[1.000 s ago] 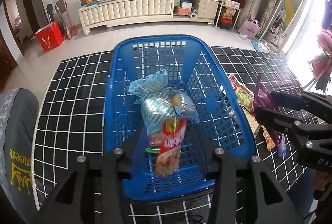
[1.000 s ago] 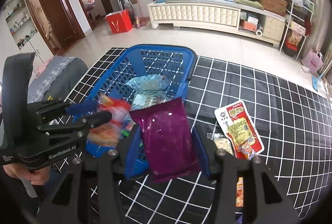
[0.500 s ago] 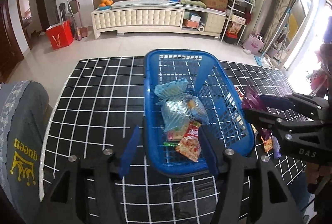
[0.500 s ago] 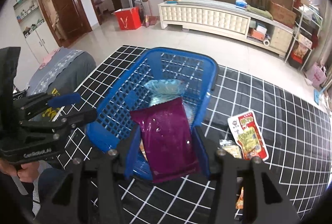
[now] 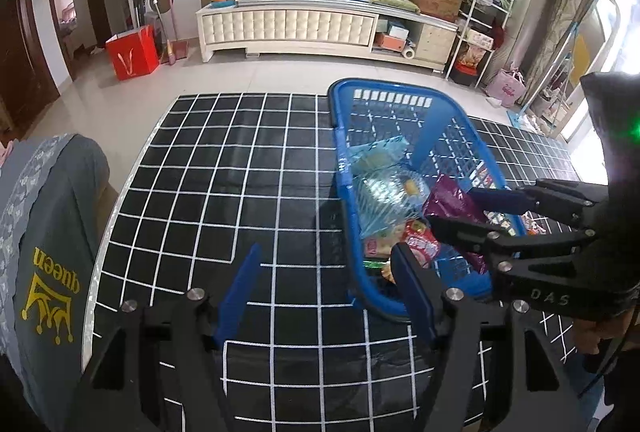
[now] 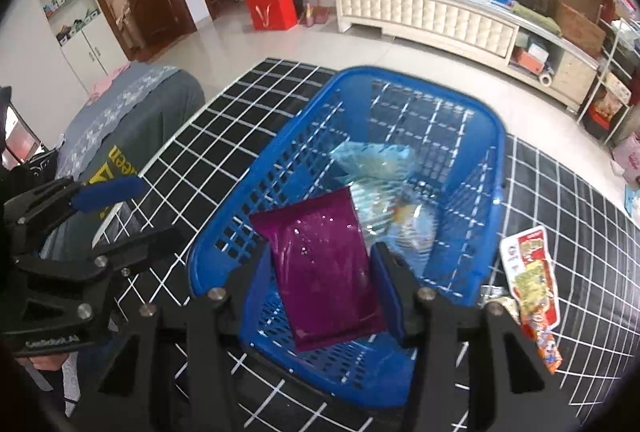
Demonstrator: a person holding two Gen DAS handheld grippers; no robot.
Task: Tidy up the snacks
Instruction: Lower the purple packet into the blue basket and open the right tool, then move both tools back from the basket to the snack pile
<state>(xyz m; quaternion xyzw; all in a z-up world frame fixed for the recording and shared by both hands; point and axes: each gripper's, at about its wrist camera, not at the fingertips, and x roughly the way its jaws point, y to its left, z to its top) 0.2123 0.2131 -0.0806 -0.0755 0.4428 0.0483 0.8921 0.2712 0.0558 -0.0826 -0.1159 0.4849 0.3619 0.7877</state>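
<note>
The right hand-held gripper (image 6: pixel 320 272) clamps one purple snack packet (image 6: pixel 324 272) over the blue basket (image 6: pixel 496 136) at frame centre; the left hand-held gripper (image 5: pixel 324 284) gapes empty. One red-white packet (image 6: pixel 532 272) lies lower right on the black grid-patterned tabletop (image 5: pixel 224 168), with a white sideboard (image 5: pixel 288 28) behind.

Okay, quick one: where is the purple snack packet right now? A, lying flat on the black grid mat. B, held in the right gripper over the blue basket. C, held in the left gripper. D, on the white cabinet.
B: the purple snack packet sits between the jaws of the right gripper, above the blue basket; the left gripper holds nothing.
</note>
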